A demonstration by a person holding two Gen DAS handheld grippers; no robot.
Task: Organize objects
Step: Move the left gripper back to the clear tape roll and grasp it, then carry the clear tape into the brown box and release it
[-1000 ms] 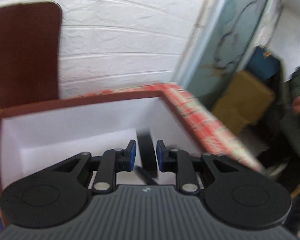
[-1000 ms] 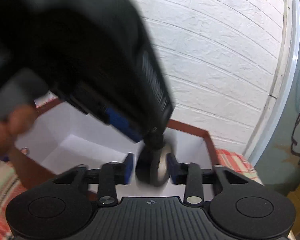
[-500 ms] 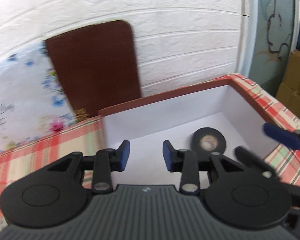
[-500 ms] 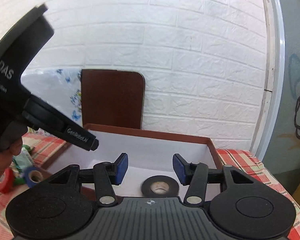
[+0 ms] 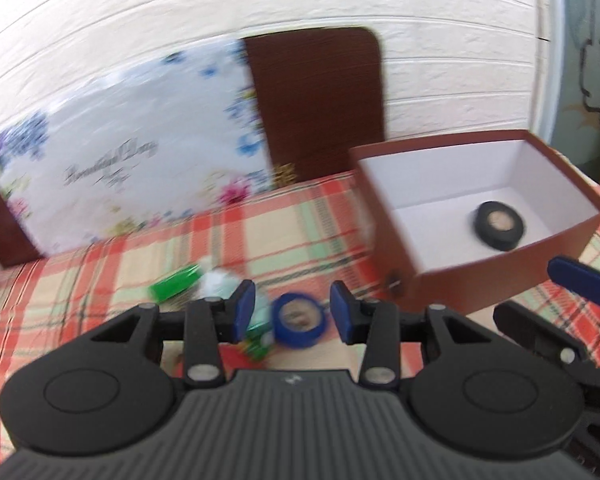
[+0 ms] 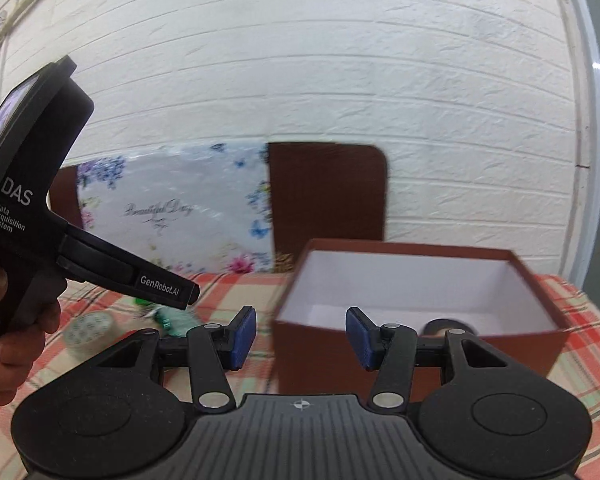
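White brick wall (image 6: 340, 60) behind plaid tablecloth (image 5: 260, 236), brown box (image 5: 500, 276) right holding black tape roll (image 5: 500, 226), blue tape roll (image 5: 299, 320) near, left gripper (image 5: 292, 316) and right gripper (image 6: 300, 336) both spread, empty.

white brick wall (image 6: 300, 60) | floral board (image 5: 120, 160) | plaid tablecloth (image 5: 280, 236)

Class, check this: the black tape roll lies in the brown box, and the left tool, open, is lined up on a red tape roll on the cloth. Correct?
Not quite. The left wrist view shows the roll between the left tool's fingers is blue. The rest holds: black roll in the box.
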